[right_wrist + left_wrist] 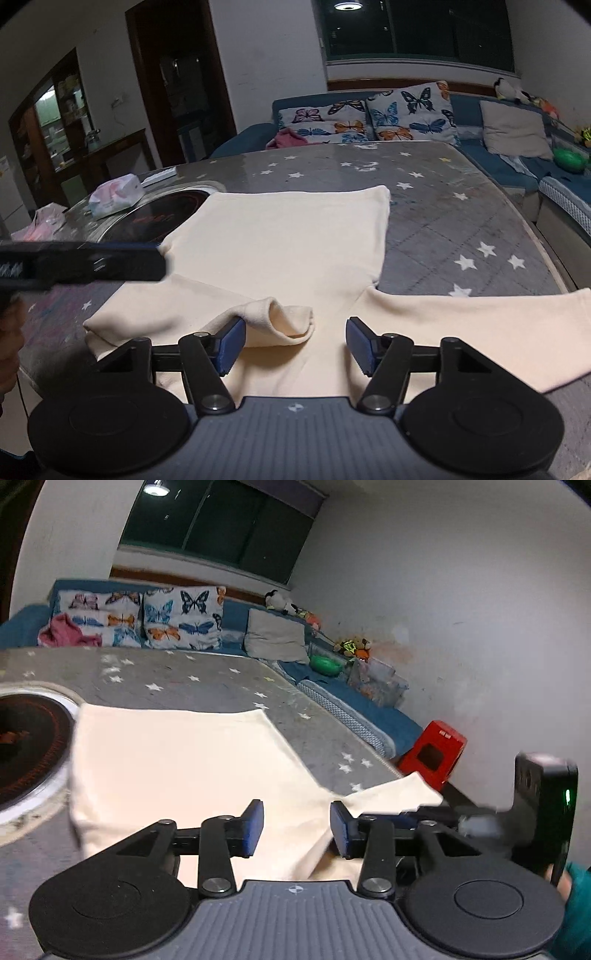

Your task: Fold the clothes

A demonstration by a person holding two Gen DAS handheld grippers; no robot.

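Left wrist view. Left gripper (297,823) released, jaws spread wide, nothing between the blue pads (255,825). It hovers low over the near edge of a cream T-shirt (177,760) that lies spread on the grey star-print table cover (229,686). One sleeve (395,792) trails off toward the table's right edge, where the other tool shows as a dark, blurred body. A round black cooktop (26,746) is set into the table just beside the shirt's left side. Red stool (436,753) on the floor beyond; sofa with butterfly cushions (181,618) at the back.

Right wrist view. Right gripper (295,345) also released, jaws apart, empty. Straight ahead of it, just off the left pad, sits a rumpled hump of fabric (280,319) (looks like the collar end, though I cannot be sure). The shirt body runs away from the tool; one sleeve (480,328) lies flat to the right. The left gripper (85,264) crosses at frame left, blurred. A tissue pack (116,194) sits beyond the cooktop.

Judgement on the step: probably picking grasp points for the first fold. Best to flatten that hump first, then pinch one layer only at the shoulder seam, both tools level, and carry the fabric over low so it doesn't drag onto the cooktop.
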